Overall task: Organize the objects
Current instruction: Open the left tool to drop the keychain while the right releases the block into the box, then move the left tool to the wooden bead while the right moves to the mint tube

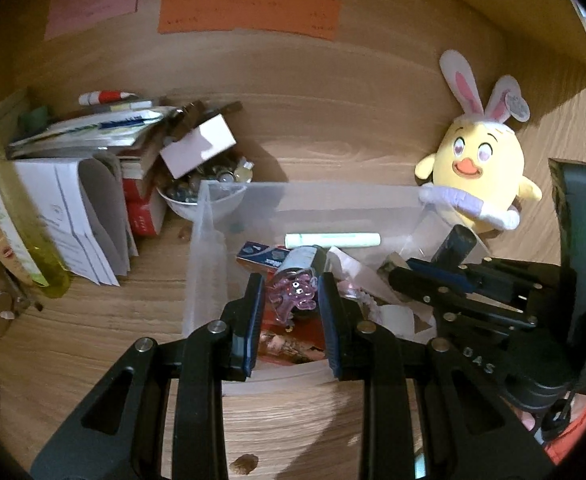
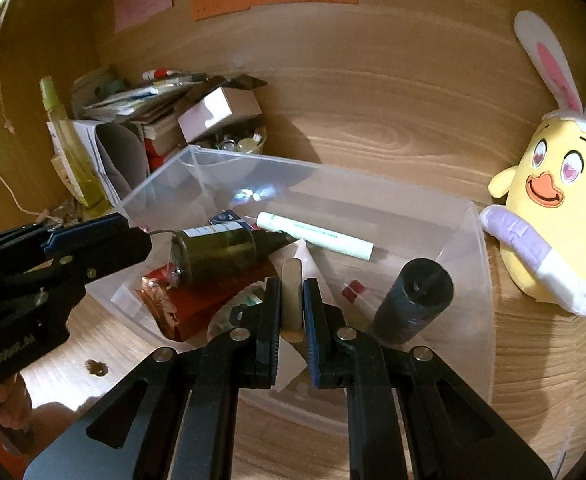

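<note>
Pink toy [image 1: 295, 294] between left jaws, cream stick [image 2: 291, 294] between right.

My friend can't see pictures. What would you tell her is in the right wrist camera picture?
The right gripper is shut on a small pale stick over a clear plastic bin of odds and ends, including a dark green bottle. A yellow chick plush with bunny ears sits to the right, and the left gripper reaches in from the left.
</note>
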A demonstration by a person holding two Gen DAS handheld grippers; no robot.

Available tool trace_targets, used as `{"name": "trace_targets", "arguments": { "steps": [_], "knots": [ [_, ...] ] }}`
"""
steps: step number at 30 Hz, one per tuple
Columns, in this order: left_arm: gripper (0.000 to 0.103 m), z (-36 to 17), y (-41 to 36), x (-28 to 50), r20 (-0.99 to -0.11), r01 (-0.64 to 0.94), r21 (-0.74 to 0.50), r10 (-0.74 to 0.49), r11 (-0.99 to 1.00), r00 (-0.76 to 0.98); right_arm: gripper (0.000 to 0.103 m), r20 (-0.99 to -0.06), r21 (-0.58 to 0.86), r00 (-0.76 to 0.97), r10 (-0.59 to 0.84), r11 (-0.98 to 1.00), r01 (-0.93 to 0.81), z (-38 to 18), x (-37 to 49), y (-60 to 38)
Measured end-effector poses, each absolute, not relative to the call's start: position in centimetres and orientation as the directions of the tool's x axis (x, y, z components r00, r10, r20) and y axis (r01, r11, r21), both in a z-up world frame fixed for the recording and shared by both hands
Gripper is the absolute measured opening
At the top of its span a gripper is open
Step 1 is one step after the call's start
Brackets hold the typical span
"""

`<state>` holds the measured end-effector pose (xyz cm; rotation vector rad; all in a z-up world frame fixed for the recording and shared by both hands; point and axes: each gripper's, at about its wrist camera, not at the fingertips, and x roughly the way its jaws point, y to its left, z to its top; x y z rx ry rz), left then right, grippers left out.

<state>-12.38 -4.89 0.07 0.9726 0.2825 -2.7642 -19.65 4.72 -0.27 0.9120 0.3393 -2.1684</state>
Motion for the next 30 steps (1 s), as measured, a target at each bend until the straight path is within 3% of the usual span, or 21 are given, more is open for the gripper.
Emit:
{"name": "trace_targets", "arguments": {
  "steps": [11,14,19,23,28,30],
  "knots": [
    [0.027,-0.4,-4.7,-12.5,-0.648,0.244,-0.116,-0.113,-0.963,-0.753,0.01,-0.701,0.033,-0.463,-0.542,-0.673,0.739,0.0,-19.4,4.4],
    [0.028,0.0,-4.5,-12.1,-0.644,0.245,-0.11,-0.118,-0.963,-0.755,0.015,-0.698,0.034,-0.459,-0.55,-0.666,0.745,0.4,-19.1,4.5],
    [0.051,1.0,-4.3,-11.1,-0.619,0.254,-0.107,-0.136,-0.961,-0.774,0.034,-0.668,0.019,-0.491,-0.559,-0.673,0.739,1.6,-18.2,5.0],
    [0.055,2.1,-3.7,-10.0,-0.594,0.253,-0.079,-0.158,-0.964,-0.789,0.042,-0.641,0.008,-0.515,-0.569,-0.676,0.737,2.8,-17.2,5.7],
    [0.082,3.0,-3.3,-8.6,-0.563,0.276,-0.056,-0.198,-0.96,-0.803,0.058,-0.615,-0.007,-0.541,-0.574,-0.682,0.731,4.0,-15.8,6.8],
    [0.086,3.3,-3.3,-8.0,-0.552,0.285,-0.056,-0.208,-0.957,-0.807,0.064,-0.603,-0.01,-0.557,-0.571,-0.693,0.721,4.5,-15.3,7.3]
  ]
}}
